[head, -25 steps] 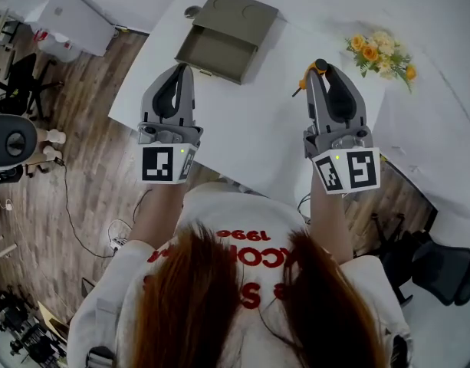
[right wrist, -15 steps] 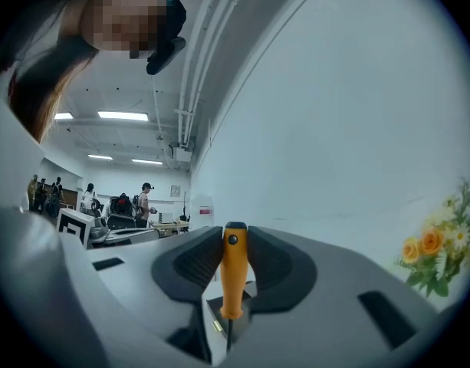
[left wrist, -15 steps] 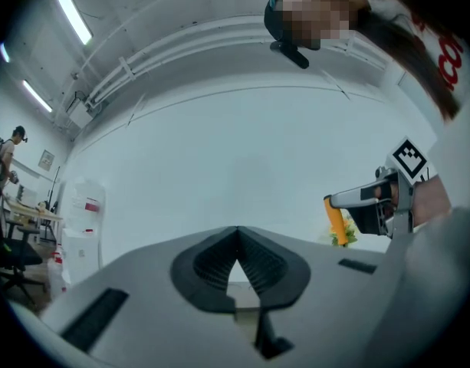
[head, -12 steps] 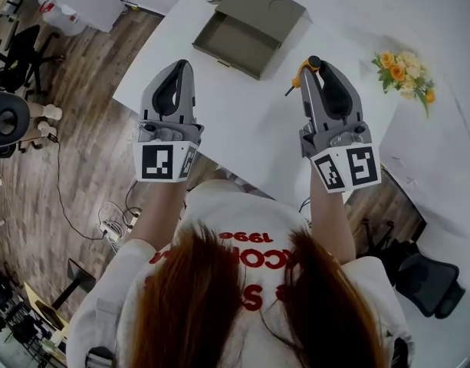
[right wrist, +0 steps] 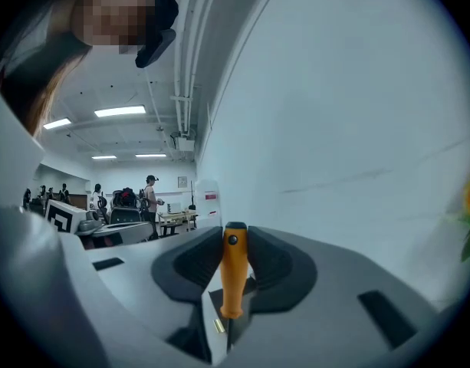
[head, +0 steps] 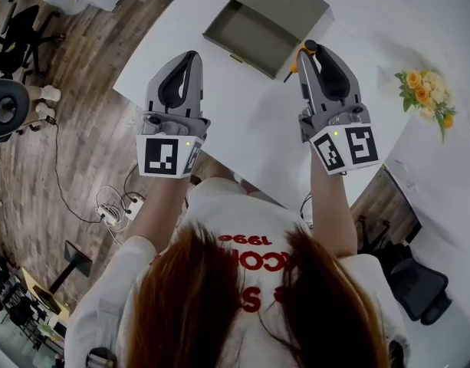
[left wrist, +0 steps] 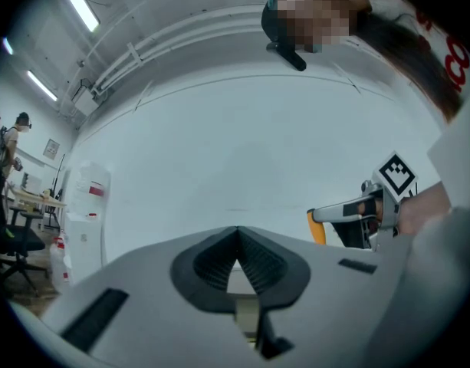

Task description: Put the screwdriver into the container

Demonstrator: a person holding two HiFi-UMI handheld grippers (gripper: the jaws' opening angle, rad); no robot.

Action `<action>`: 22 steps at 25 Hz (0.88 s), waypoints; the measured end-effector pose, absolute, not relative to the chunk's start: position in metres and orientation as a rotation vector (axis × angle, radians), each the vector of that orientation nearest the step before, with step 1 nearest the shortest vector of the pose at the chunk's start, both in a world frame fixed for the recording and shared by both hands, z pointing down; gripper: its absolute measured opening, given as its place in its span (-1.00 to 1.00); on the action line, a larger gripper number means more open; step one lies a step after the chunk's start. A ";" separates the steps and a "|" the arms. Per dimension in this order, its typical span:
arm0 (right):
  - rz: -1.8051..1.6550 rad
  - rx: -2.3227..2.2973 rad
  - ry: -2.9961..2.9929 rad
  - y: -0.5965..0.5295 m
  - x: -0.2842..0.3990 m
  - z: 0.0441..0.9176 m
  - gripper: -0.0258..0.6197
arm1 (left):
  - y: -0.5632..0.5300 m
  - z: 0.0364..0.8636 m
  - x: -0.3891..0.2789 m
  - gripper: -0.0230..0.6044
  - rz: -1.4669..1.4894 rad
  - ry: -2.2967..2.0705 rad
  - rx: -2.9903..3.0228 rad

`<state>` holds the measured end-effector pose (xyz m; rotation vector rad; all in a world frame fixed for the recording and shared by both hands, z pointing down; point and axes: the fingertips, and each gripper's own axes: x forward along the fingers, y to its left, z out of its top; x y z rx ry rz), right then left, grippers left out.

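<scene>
Two grippers we hold over white table: left gripper jaws pressed together, empty; right gripper pinches orange screwdriver just beside olive container. Flowers at table's right; wood floor on left.

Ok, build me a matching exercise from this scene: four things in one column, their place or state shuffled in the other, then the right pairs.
Things:
1. screwdriver
2. container
3. flowers
4. left claw

Places or states:
A. lying near the right edge of the table in the head view
B. shut, with nothing in it
C. clamped by its orange handle in the right claw
D. open, on the table ahead of both claws

Pairs: 1-C, 2-D, 3-A, 4-B
</scene>
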<state>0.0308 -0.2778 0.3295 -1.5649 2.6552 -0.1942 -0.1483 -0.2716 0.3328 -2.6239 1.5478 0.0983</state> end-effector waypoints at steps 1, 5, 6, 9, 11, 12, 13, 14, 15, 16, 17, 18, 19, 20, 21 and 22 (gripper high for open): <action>-0.207 -1.563 2.661 -0.285 0.029 0.335 -0.60 | -0.275 0.336 -0.149 -0.91 0.093 1.555 -2.627; -0.280 -1.560 2.681 -0.313 0.023 0.364 -0.60 | -0.288 0.351 -0.152 -0.91 0.073 1.582 -2.637; -0.304 -1.562 2.686 -0.320 0.022 0.373 -0.60 | -0.290 0.355 -0.153 -0.91 0.069 1.591 -2.639; -0.382 -1.569 2.713 -0.338 0.018 0.400 -0.60 | -0.296 0.366 -0.156 -0.91 0.054 1.619 -2.647; -0.443 -1.570 2.746 -0.349 0.015 0.421 -0.60 | -0.299 0.374 -0.157 -0.91 0.044 1.635 -2.652; -0.477 -1.570 2.766 -0.353 0.014 0.431 -0.60 | -0.301 0.377 -0.158 -0.91 0.040 1.642 -2.655; -0.516 -1.572 2.787 -0.357 0.013 0.442 -0.60 | -0.302 0.381 -0.158 -0.91 0.037 1.650 -2.657; -0.558 -1.576 2.807 -0.361 0.013 0.452 -0.60 | -0.303 0.385 -0.158 -0.91 0.035 1.658 -2.661; -0.599 -1.583 2.826 -0.364 0.013 0.461 -0.60 | -0.304 0.388 -0.157 -0.91 0.032 1.665 -2.665; -0.636 -1.590 2.841 -0.367 0.013 0.469 -0.60 | -0.305 0.392 -0.157 -0.91 0.029 1.672 -2.672; -0.666 -1.595 2.850 -0.370 0.013 0.476 -0.60 | -0.305 0.396 -0.157 -0.91 0.024 1.680 -2.679; -0.687 -1.597 2.854 -0.374 0.013 0.480 -0.60 | -0.304 0.400 -0.156 -0.91 0.018 1.687 -2.686; -0.700 -1.597 2.858 -0.378 0.013 0.484 -0.60 | -0.304 0.404 -0.155 -0.91 0.011 1.694 -2.691; -0.707 -1.596 2.868 -0.382 0.012 0.487 -0.59 | -0.303 0.408 -0.155 -0.91 0.004 1.702 -2.694; -0.710 -1.593 2.882 -0.387 0.010 0.490 -0.59 | -0.302 0.411 -0.155 -0.91 -0.001 1.710 -2.696; -0.710 -1.588 2.901 -0.392 0.007 0.493 -0.58 | -0.301 0.414 -0.155 -0.91 -0.005 1.717 -2.698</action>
